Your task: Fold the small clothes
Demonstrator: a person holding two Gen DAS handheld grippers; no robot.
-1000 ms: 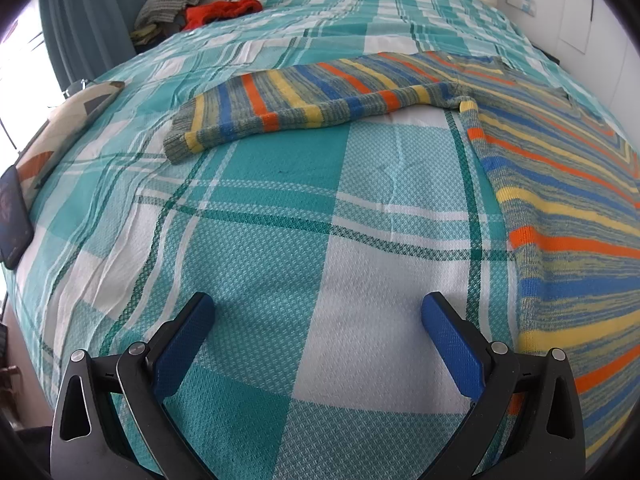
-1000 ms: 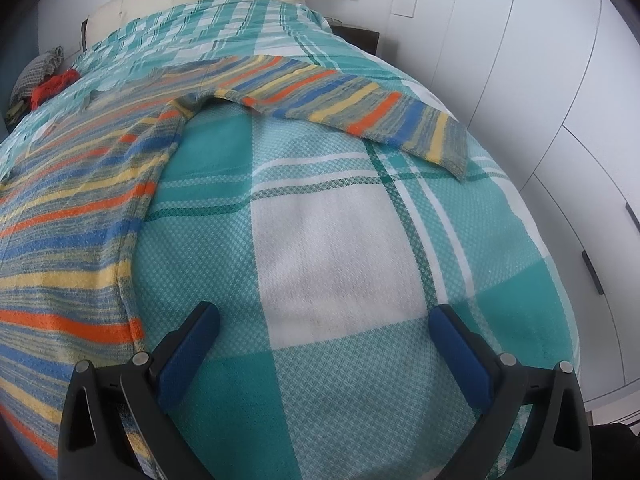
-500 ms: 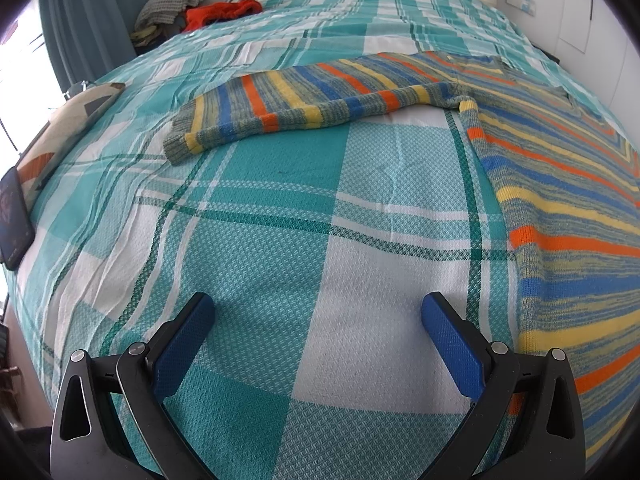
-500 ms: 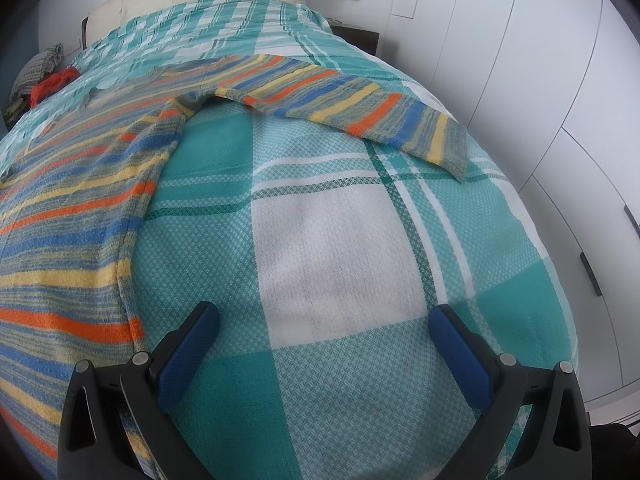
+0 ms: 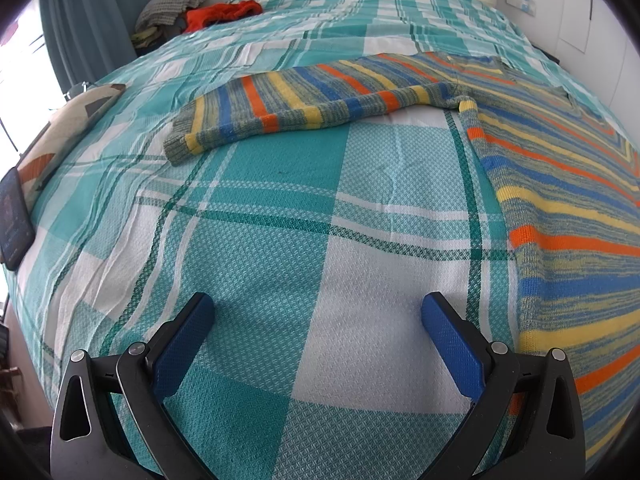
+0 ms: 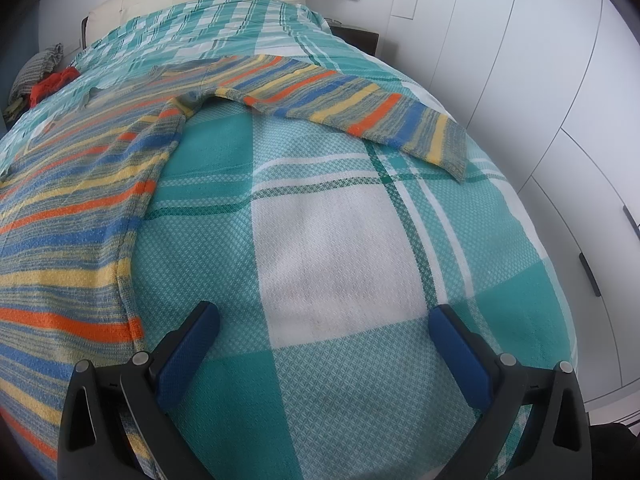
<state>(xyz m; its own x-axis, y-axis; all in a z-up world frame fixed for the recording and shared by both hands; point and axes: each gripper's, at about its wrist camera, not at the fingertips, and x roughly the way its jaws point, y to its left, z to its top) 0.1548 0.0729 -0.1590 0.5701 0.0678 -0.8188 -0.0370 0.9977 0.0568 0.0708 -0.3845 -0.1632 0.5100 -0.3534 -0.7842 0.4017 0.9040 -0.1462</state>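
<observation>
A striped sweater in blue, orange, yellow and grey lies flat on the bed. In the left wrist view its body (image 5: 568, 208) fills the right side and one sleeve (image 5: 304, 108) stretches left. In the right wrist view the body (image 6: 72, 216) fills the left side and the other sleeve (image 6: 360, 116) stretches right. My left gripper (image 5: 318, 316) is open and empty above the bedspread, left of the sweater's side edge. My right gripper (image 6: 324, 318) is open and empty above the bedspread, right of the other side edge.
The bed is covered by a teal and white plaid bedspread (image 5: 280, 240). A red garment (image 5: 220, 14) and grey folded cloth (image 5: 172, 4) lie at the far left corner. A patterned pillow (image 5: 60, 132) sits at the bed's left edge. White wardrobe doors (image 6: 560, 100) stand right.
</observation>
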